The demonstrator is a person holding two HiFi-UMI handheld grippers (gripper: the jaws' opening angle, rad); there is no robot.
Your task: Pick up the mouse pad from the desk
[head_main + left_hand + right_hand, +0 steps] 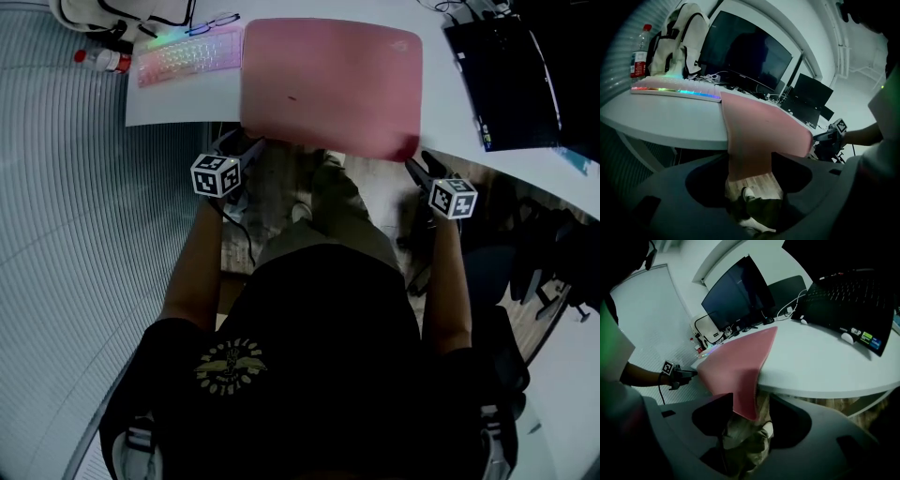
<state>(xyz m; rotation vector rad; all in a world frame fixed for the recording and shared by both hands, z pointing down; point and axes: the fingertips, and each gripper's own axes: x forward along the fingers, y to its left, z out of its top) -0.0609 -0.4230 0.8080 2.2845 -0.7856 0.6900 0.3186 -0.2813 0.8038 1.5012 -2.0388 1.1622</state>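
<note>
White curved surface (448,98); wood-plank floor (755,183) beneath it; ribbed pale-grey wall panelling (75,234) at left; cool, even indoor light.

Pink pad (328,84) on a white desk (173,108), dark gear around it.
The keyboard (187,56) is pale pink with a rainbow glow over its keys. The bottle (105,60) has a red cap and a red label. The laptop (511,84) and the monitor (750,56) are black. The backpack (679,42) is off-white with black straps. The left gripper (251,148) and the right gripper (414,167) are dark grey, each with a cube of black-and-white square markers. The wall (66,206) is grey with fine ribs, and the floor (757,183) is brown wood grain. The shirt (319,356) is black with a gold emblem; the trousers (328,234) are olive.
</note>
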